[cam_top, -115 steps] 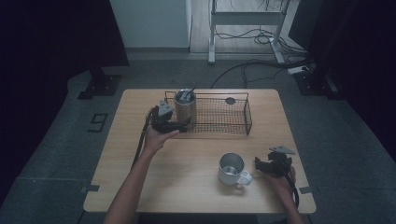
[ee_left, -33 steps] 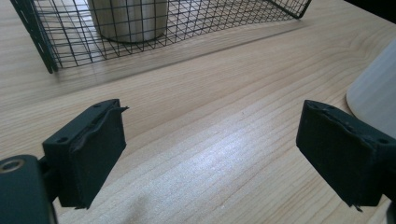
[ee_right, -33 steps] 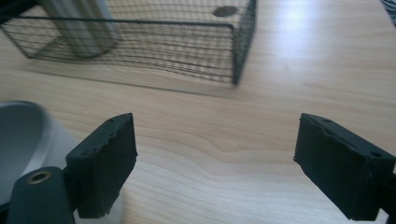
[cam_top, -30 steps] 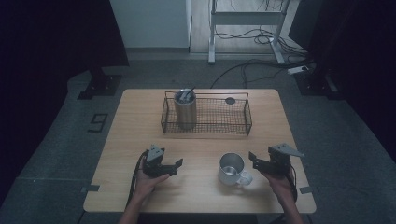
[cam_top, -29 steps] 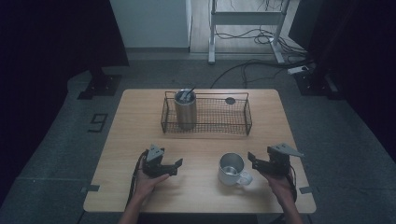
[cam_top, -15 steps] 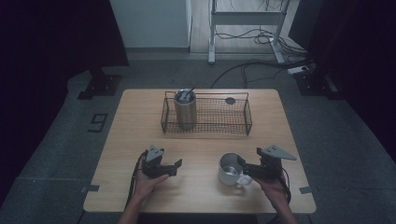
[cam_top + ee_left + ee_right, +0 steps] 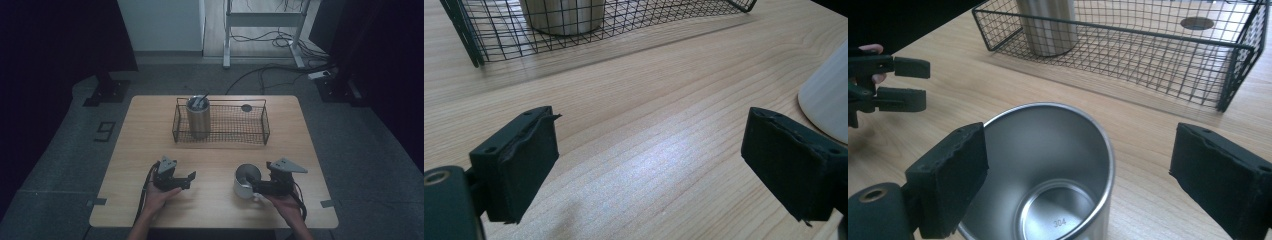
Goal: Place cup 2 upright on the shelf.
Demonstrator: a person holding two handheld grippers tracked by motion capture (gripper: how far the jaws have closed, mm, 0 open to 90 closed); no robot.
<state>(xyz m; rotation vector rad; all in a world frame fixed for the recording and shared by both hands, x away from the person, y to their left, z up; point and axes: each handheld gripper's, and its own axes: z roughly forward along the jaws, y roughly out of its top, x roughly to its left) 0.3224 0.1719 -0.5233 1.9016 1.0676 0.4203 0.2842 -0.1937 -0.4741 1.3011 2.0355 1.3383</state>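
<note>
The right gripper has slid in from three o'clock to the steel mug near the table's front edge, jaws apart around its rim, poised to grip.

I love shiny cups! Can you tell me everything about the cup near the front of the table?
The cup is a shiny metal mug, white on the outside, with "304" stamped inside its bottom. It stands upright and empty on the wooden table, in front of the wire basket. The right gripper has one open jaw over its rim and the other off to the side. Whether a pad touches it, I cannot tell.
</note>
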